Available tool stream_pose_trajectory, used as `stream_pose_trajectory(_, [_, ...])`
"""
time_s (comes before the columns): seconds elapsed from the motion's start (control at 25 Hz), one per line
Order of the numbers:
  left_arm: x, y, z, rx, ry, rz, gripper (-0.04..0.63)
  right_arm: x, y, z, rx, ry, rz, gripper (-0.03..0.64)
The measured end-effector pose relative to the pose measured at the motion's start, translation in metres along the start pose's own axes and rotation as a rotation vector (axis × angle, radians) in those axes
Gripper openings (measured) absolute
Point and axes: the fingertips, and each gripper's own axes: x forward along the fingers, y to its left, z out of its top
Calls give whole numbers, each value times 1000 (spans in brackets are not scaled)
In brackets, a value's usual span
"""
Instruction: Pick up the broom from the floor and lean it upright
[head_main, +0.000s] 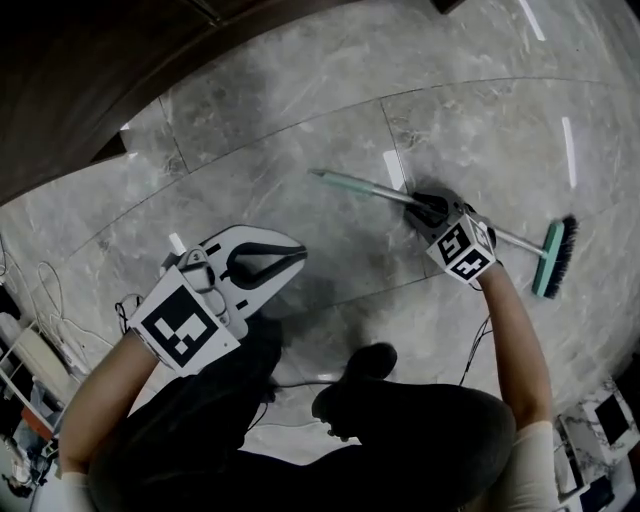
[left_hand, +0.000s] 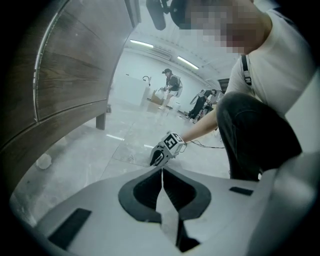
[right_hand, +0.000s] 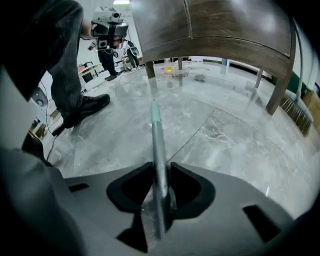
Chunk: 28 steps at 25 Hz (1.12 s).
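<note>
The broom (head_main: 372, 187) lies flat on the grey marble floor (head_main: 300, 130), right of centre in the head view. Its thin handle runs from a teal tip near the middle of the frame down to the right. It ends at the teal head with dark bristles (head_main: 556, 258) near the right edge.

My right gripper (head_main: 428, 208) is down on the handle about halfway along, pointing steeply at the floor. In the right gripper view my fingers pinch the handle. It fills the gap between the two dark pads and runs straight away from me across the floor, tip towards the top of the frame.

My left gripper (head_main: 292, 254) hangs at the lower left of the head view, well apart from the broom and over bare floor. In the left gripper view its fingers are pressed together, tip to tip, with nothing between them. Beyond them I see my right gripper low on the floor.

My shoe (head_main: 372, 360) is at the lower centre. A dark wooden panel (head_main: 70, 90) fills the upper left corner
</note>
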Motion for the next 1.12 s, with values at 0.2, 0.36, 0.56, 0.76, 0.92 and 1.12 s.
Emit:
stream_pose_trajectory(0.2, [-4,1,-4,-25,10,16,12,4,0,-3,-74,18,-15,91])
stream_pose_trajectory(0.36, [-7,2,7,-13,3,29,12,-14,0,11,-28,4,22,87])
stream_pose_trajectory(0.56, [-10,-1,22,12,-16,-16,12,-71,-20,43,48,-88,4,87])
stream_pose_trajectory(0.76, [-13,11,54,61,-42,-12,12,-137,-53,75,110,-165,-63,87])
stream_pose_trajectory(0.92, [-15,17,89,104,-67,-11,12,-185,-76,93,169,-215,-116,87])
stream_pose_trajectory(1.12, [-25,25,141,123,-117,-19,12,-237,-95,122,239,-283,-162,87])
